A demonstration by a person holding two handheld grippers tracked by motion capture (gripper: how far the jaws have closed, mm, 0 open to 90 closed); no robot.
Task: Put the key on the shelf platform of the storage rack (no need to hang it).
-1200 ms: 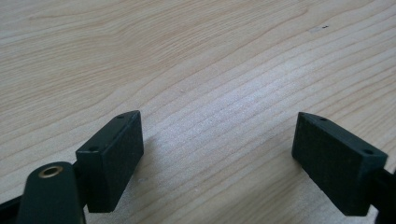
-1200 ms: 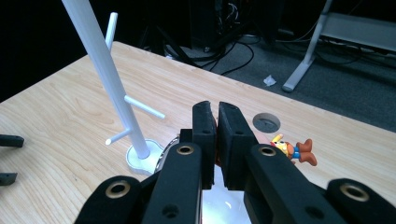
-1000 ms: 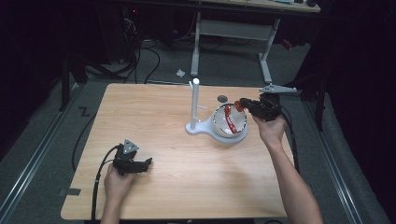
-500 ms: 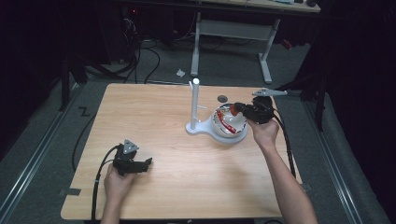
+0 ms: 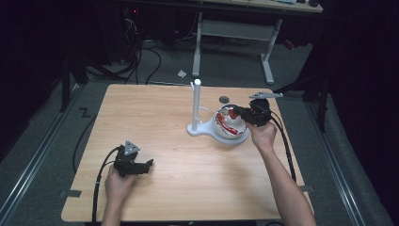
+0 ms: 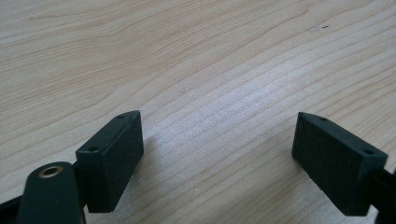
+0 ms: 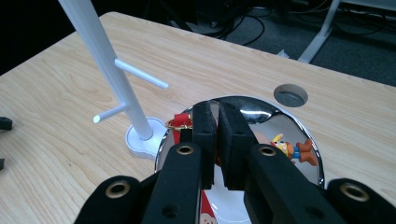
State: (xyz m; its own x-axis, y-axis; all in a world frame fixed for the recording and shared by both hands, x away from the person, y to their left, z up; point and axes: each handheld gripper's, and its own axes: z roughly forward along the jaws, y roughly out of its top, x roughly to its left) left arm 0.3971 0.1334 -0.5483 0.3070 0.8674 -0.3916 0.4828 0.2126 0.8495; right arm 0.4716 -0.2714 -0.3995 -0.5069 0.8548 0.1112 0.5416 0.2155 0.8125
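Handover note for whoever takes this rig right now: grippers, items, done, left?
Left gripper: open, resting on the table, holding nothing.
Right gripper: jaws nearly closed over the near rim of the bowl; whether they pinch it, cannot tell.
Bowl sits on the table beside the white stand, a red keychain inside.
Done: right gripper at the bowl.
Left: probably lift the keychain out, maybe to a stand peg.

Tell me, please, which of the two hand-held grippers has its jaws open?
The left hand-held gripper, resting low over the bare table near the person. Its jaws stand wide apart. The right hand-held gripper, over the shiny bowl, has its jaws nearly together.
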